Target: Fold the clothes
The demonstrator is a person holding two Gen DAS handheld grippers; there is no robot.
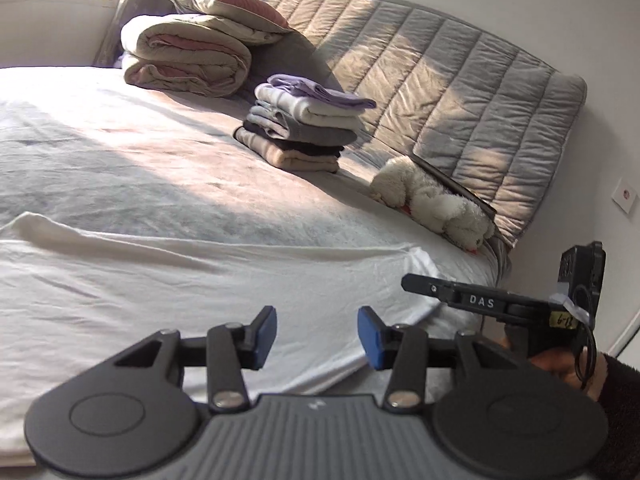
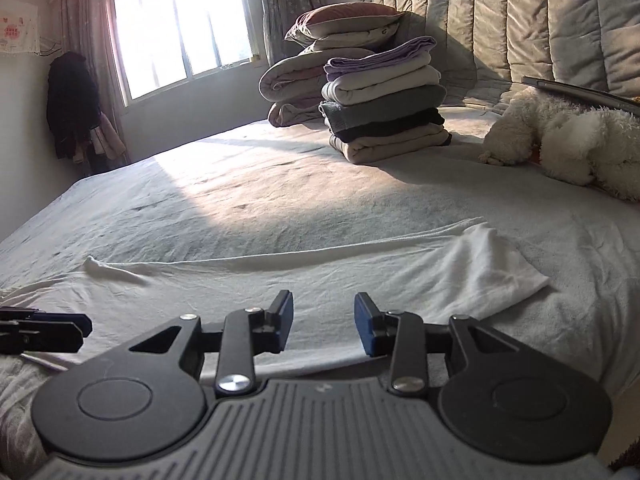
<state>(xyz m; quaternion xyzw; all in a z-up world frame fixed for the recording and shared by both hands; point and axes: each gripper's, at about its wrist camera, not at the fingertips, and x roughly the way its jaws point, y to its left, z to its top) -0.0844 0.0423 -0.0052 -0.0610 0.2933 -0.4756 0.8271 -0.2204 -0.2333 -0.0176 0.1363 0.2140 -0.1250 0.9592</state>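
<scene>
Both claws stand released over the near edge of the bed: the left gripper (image 1: 317,330) shows its blue pads parted with only cloth beneath them, not between them, and the right gripper (image 2: 324,322) likewise holds nothing. Between and ahead of them we see the task's thing — a white garment (image 1: 200,276) spread flat on the grey bedsheet (image 2: 280,184), one short sleeve (image 2: 500,268) fanned out to the right in the right wrist view, a narrow corner pulled to a point at the left. Farther back sits a stack of folded clothes (image 2: 384,100), with rolled quilts (image 1: 184,56) and a pillow behind it, a white plush toy (image 2: 568,136) beside the quilted headboard (image 1: 460,80). We judge the step in hand to be the next fold of the spread garment. To do it well, we would pinch only the garment's own layers — never the sheet below — taking two matching points on one edge, one per claw. We would lift just enough to clear the surface, carry both points across together so the crease runs straight, and lay the sleeve inward first so that no lump shows. Wrinkles near the middle deserve smoothing before the fold is pressed.
</scene>
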